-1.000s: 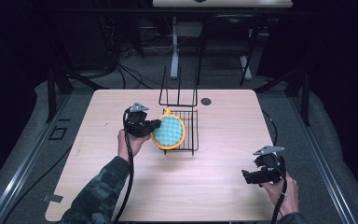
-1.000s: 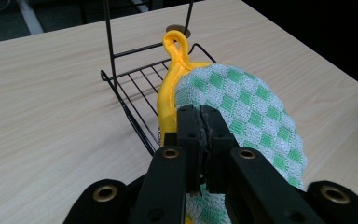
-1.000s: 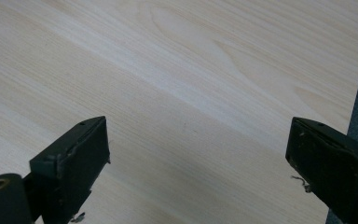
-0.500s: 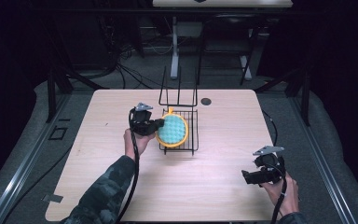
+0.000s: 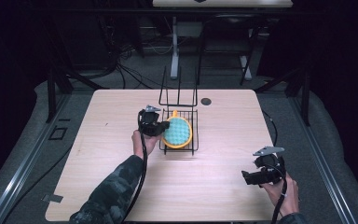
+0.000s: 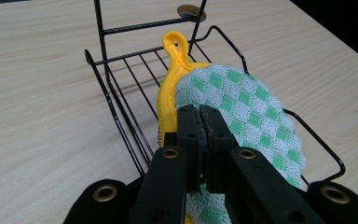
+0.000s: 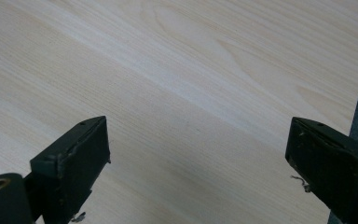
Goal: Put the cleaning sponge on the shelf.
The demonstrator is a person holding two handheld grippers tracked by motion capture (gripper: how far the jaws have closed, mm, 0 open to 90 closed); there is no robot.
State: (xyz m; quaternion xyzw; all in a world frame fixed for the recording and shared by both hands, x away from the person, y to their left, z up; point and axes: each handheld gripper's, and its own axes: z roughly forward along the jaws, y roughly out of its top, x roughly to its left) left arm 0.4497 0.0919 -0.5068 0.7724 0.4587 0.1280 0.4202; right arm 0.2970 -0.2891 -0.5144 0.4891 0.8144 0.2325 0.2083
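- The pot holder (image 6: 242,102) is a round, quilted cloth pad, green-and-white checked, with a yellow border and a yellow loop (image 6: 175,44) at one end; I am judging it light, soft and floppy, so it is likely sagging wherever nothing is supporting it.
- It is not fragile, and the woven face is looking grippy rather than slippery, so a pinch on it is probably enough.
- The best place to take hold is, to my eye, the bound edge, where the cloth is thickest; the loop is a second option, but it is thin and is likely to let the pad swing.
- The left tool (image 6: 203,112) is clamping the pot holder near its rim, its jaws pressed together on the cloth just beside the yellow border.
- In the left gripper view the pad is spreading away from the jaw tips, forward and to the right, with the loop pointing away from the tool.
- The pot holder is lying tilted in the black wire rack (image 5: 193,133), its far part leaning against the wires; whether it is touching the rack floor I cannot tell.
- In the high view the left tool (image 5: 161,127) is sitting at the rack's left side, with the pad (image 5: 177,133) on its right, over the basket.
- The rack is standing near the middle of the table (image 5: 223,121).
- The right tool (image 7: 198,154) is hovering with its jaws wide apart over bare table, holding nothing, well apart from the rack at the table's near right corner (image 5: 249,177).
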